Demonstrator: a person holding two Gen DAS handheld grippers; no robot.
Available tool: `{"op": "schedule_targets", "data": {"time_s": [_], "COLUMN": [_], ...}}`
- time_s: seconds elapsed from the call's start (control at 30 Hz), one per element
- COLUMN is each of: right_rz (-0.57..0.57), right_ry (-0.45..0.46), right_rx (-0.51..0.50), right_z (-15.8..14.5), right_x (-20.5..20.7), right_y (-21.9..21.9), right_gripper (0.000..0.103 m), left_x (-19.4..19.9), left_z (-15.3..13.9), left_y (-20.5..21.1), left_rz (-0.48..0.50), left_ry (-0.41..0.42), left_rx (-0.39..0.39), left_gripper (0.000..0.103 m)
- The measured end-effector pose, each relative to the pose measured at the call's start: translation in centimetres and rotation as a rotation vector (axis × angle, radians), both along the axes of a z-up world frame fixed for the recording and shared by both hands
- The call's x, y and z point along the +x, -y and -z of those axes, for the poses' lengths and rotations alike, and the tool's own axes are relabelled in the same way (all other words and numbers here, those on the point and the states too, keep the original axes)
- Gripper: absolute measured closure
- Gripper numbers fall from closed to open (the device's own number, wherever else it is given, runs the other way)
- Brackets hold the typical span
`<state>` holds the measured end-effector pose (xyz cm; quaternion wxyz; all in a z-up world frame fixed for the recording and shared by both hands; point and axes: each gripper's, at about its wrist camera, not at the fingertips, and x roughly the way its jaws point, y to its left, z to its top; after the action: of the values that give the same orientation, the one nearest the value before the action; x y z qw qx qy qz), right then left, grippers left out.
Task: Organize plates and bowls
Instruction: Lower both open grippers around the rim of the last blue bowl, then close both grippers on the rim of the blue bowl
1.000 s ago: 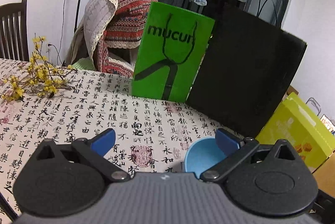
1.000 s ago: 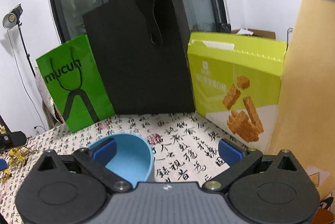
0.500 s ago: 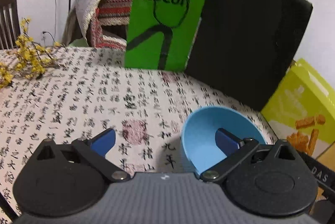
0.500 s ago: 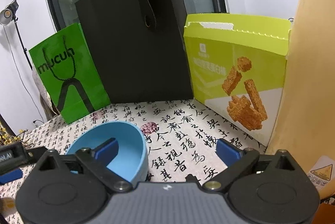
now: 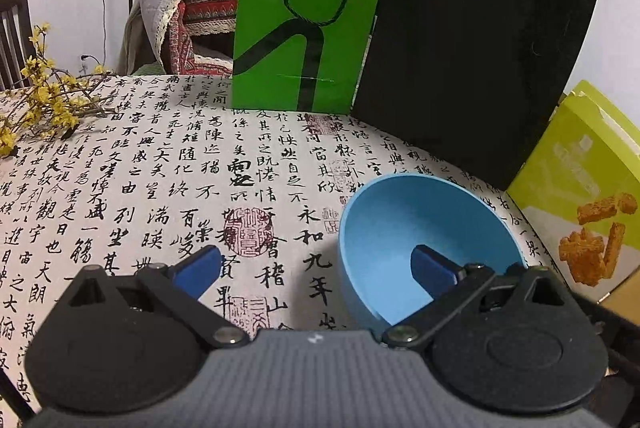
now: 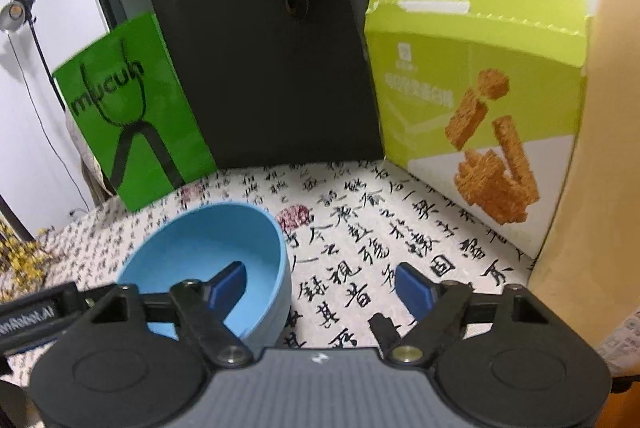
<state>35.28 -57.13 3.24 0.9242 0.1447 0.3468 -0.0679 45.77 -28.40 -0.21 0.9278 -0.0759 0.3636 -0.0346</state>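
Presently: blue bowl, both grippers spread, left gripper and right gripper straddling opposite rims; simultaneous closing risks tipping it.

The bowl is light blue. The fingers have dark blue pads. The worktop cloth is cream with black writing and red stamps. Beyond the fingers stand a bright green bag, a black bag and a yellow-green box
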Motion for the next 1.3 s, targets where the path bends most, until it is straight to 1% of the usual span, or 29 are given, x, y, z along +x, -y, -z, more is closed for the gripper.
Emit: {"op": "schedule_targets", "data": {"time_s": [0.03, 0.1, 0.2, 0.27, 0.33, 0.37, 0.4, 0.43, 0.47, 0.5, 0.53, 0.57, 0.6, 0.67, 0.7, 0.8, 0.83, 0.97, 1.3], "right_rz": [0.001, -0.004, -0.004, -0.005, -0.009, -0.014, -0.018, -0.019, -0.019, -0.018, -0.017, -0.015, -0.016, -0.022, -0.026, -0.025, -0.026, -0.024, -0.027], "right_ry": [-0.011, -0.025, -0.025, -0.021, -0.018, -0.018, -0.020, -0.021, -0.026, -0.032, -0.040, -0.049, -0.054, -0.063, -0.067, -0.064, -0.061, -0.053, -0.049], "right_rx": [0.011, 0.040, 0.079, 0.087, 0.098, 0.108, 0.119, 0.126, 0.126, 0.124, 0.121, 0.121, 0.125, 0.134, 0.137, 0.113, 0.108, 0.110, 0.147], "right_z": [0.3, 0.9, 1.2, 1.2, 1.1, 1.1, 1.2, 1.2, 1.2, 1.3, 1.5, 1.6, 1.8, 2.0, 2.1, 2.1, 2.0, 2.0, 2.1], "right_x": [0.2, 0.6, 0.8, 0.7, 0.7, 0.7, 0.7, 0.7, 0.7, 0.8, 0.9, 1.0, 1.1, 1.2, 1.2, 1.3, 1.2, 1.2, 1.2], "right_y": [0.0, 0.0, 0.2, 0.2, 0.1, 0.1, 0.1, 0.1, 0.0, 0.0, 0.0, -0.1, -0.1, -0.3, -0.4, -0.9, -1.1, -1.1, -0.9], "right_gripper": [0.032, 0.042, 0.050, 0.053, 0.059, 0.065, 0.070, 0.072, 0.074, 0.078, 0.080, 0.086, 0.087, 0.090, 0.093, 0.095, 0.095, 0.097, 0.097], "left_x": [0.0, 0.2, 0.3, 0.5, 0.8, 0.9, 0.9, 1.0, 1.0, 1.1, 1.1, 1.1, 1.2, 1.2, 1.2, 1.0, 0.9, 0.6, 0.3], "left_z": [0.1, 0.4, 0.7, 1.0, 1.4, 1.5, 1.6, 1.7, 1.8, 1.9, 1.9, 2.0, 2.1, 2.3, 2.3, 2.2, 2.1, 1.9, 1.5], "left_y": [0.1, 0.4, 0.8, 1.0, 1.1, 1.2, 1.3, 1.4, 1.4, 1.4, 1.3, 1.1, 1.1, 1.1, 1.2, 1.3, 1.4, 1.5, 1.4], "left_rz": [-0.002, -0.005, -0.013, -0.004, 0.004, 0.008, 0.011, 0.017, 0.022, 0.023, 0.019, 0.017, 0.018, 0.022, 0.024, 0.026, 0.027, 0.038, 0.040], "left_ry": [0.003, 0.006, 0.007, -0.001, -0.015, -0.018, -0.017, -0.018, -0.022, -0.028, -0.034, -0.040, -0.044, -0.049, -0.049, -0.040, -0.037, -0.021, -0.008], "left_rx": [0.002, 0.007, 0.012, 0.004, -0.009, -0.014, -0.014, -0.014, -0.017, -0.023, -0.033, -0.042, -0.047, -0.044, -0.041, -0.033, -0.034, -0.032, -0.018], "left_gripper": [0.000, 0.003, 0.010, 0.027, 0.034, 0.040, 0.044, 0.051, 0.054, 0.054, 0.057, 0.062, 0.064, 0.074, 0.076, 0.084, 0.088, 0.092, 0.092]}}
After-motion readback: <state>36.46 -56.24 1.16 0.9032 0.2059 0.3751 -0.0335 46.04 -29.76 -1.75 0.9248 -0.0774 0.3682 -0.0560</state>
